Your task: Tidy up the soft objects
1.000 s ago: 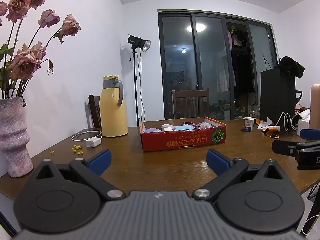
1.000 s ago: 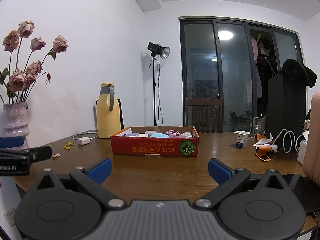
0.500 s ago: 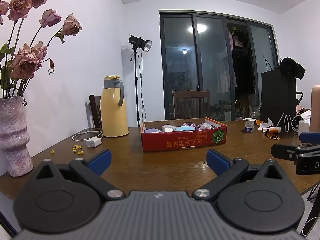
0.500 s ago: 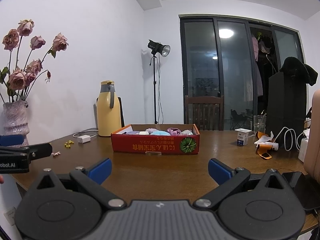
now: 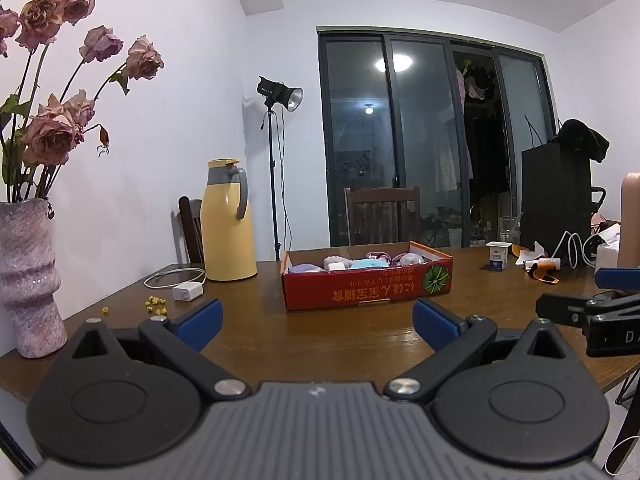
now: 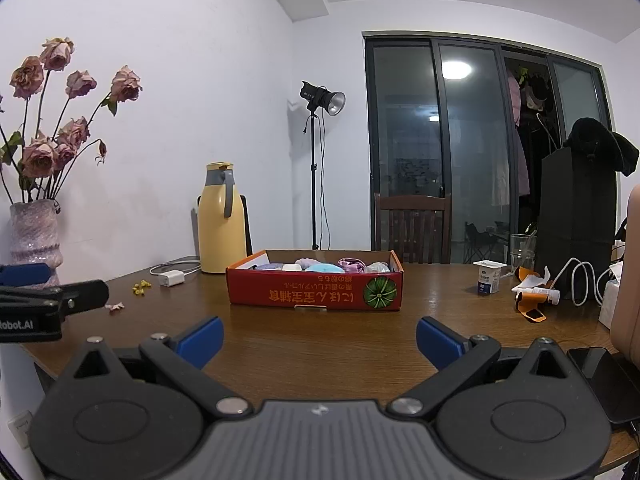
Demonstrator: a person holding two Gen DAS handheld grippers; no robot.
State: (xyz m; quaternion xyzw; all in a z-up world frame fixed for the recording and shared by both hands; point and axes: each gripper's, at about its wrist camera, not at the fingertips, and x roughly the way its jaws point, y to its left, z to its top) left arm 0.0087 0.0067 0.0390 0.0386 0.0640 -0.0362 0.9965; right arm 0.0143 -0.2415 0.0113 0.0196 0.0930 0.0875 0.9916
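Wide brown table [image 5: 328, 344] under everything, red cardboard box [image 5: 366, 286] near its middle as landmark

Left of box: tall yellow thermos jug [image 5: 227, 220] with grey handle, upright; far left of box, pink vase [image 5: 28, 280] with dried roses; between jug and box, nearer the front, white charger [image 5: 187, 291] with coiled cable

On box front, orange lettering printed upside down, not legible, plus green round pumpkin picture [image 6: 380, 293] at right end

Inside box: soft objects [image 6: 320, 267] in purple, pale blue, pink and white, bunched together, filling its middle and right part

Right of box: small white cup [image 6: 489, 276] with blue label, print too small to read; further right, white cable and orange scraps

In front of box, well apart from it: left gripper [image 5: 316, 320], blue pads spread wide, nothing between; right gripper [image 6: 318, 334], likewise released and empty

On left gripper's side as seen from right wrist view, partial white text "Robot.AI"; on right gripper's side from left wrist view, only "D" readable
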